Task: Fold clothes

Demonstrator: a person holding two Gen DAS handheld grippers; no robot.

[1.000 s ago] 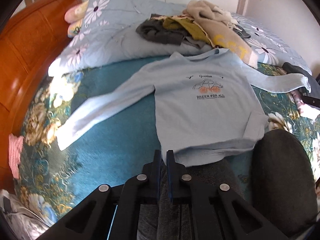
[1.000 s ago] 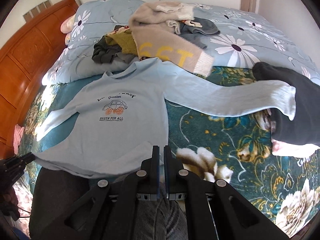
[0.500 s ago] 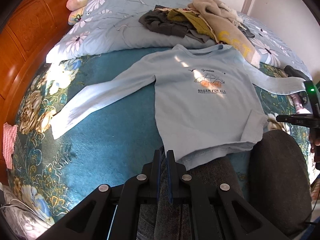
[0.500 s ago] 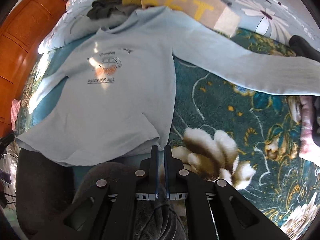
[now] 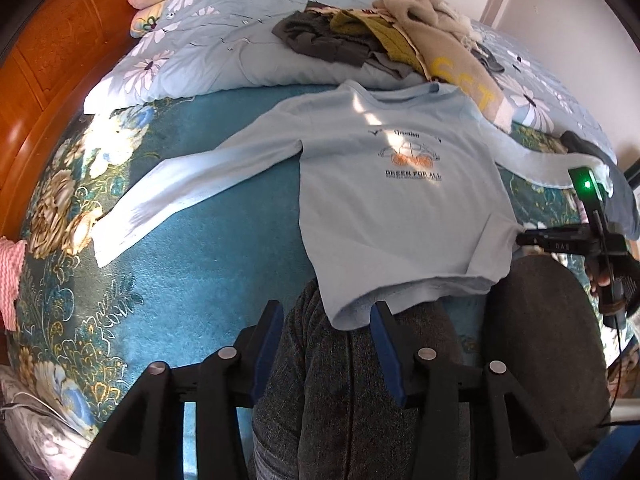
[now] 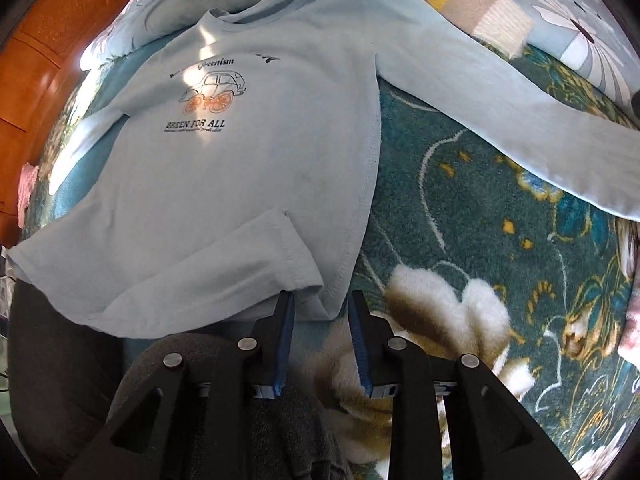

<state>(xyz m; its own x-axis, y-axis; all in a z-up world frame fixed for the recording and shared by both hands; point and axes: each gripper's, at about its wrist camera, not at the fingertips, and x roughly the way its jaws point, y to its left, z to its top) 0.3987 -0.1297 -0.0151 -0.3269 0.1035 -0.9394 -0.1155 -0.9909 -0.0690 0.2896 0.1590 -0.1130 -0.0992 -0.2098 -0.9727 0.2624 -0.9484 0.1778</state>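
- Both hand-held grippers, left (image 5: pixel 326 314) and right (image 6: pixel 320 304), have just been opening; jaws now apart, straddling the hem of the shirt (image 5: pixel 400 208), unpinched.
- Shirt lies flat on the bed (image 5: pixel 224 240), hem over the person's knees; a shallow bite risks catching one layer, or the upturned corner (image 6: pixel 280 248) folding in.

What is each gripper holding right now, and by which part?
Nothing is held. The left gripper and right gripper have just been opening, each at a bottom corner of the shirt, not pressing it.

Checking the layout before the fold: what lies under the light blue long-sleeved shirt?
The light blue long-sleeved shirt lies flat on the teal floral blanket; its hem drapes over the person's dark grey trouser knees. Whatever else sits beneath the shirt body is covered.
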